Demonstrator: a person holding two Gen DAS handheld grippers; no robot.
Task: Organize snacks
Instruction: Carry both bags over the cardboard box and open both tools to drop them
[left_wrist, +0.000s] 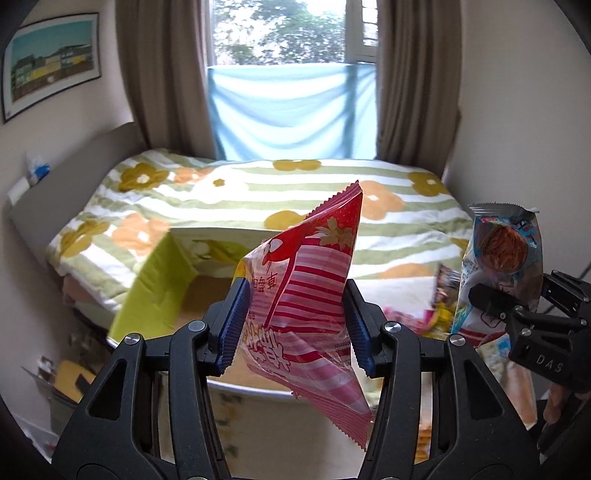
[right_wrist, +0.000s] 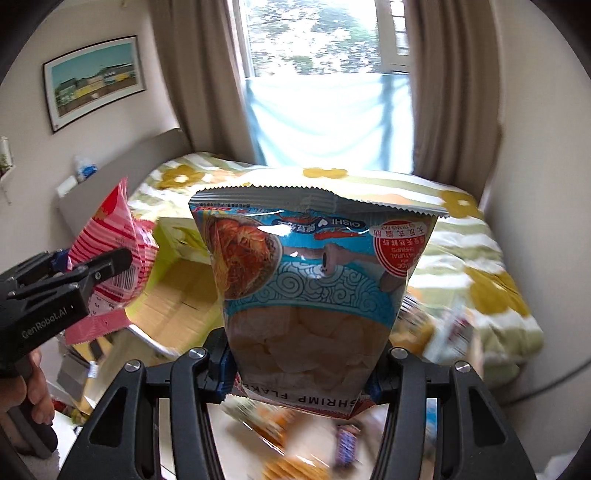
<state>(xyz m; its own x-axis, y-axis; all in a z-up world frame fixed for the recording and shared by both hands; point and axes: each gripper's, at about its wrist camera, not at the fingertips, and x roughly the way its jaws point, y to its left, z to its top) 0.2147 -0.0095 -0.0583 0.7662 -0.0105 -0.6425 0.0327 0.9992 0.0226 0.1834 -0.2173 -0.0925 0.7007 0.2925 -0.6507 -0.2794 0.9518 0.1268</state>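
My left gripper (left_wrist: 295, 328) is shut on a red and pink striped snack bag (left_wrist: 306, 295), held up in the air above an open yellow-green cardboard box (left_wrist: 155, 291). It also shows in the right wrist view (right_wrist: 110, 258) at the left. My right gripper (right_wrist: 299, 373) is shut on a blue shrimp flakes bag (right_wrist: 314, 288), held upside down. That bag shows in the left wrist view (left_wrist: 502, 266) at the right, in the right gripper (left_wrist: 517, 310). Both bags are held side by side above the box area.
A bed with a flowered green-striped blanket (left_wrist: 258, 192) lies behind. More loose snack packets (right_wrist: 314, 443) lie blurred below and to the right (left_wrist: 436, 314). Brown curtains and a window are at the back. Clutter sits on the floor at the left (left_wrist: 66, 380).
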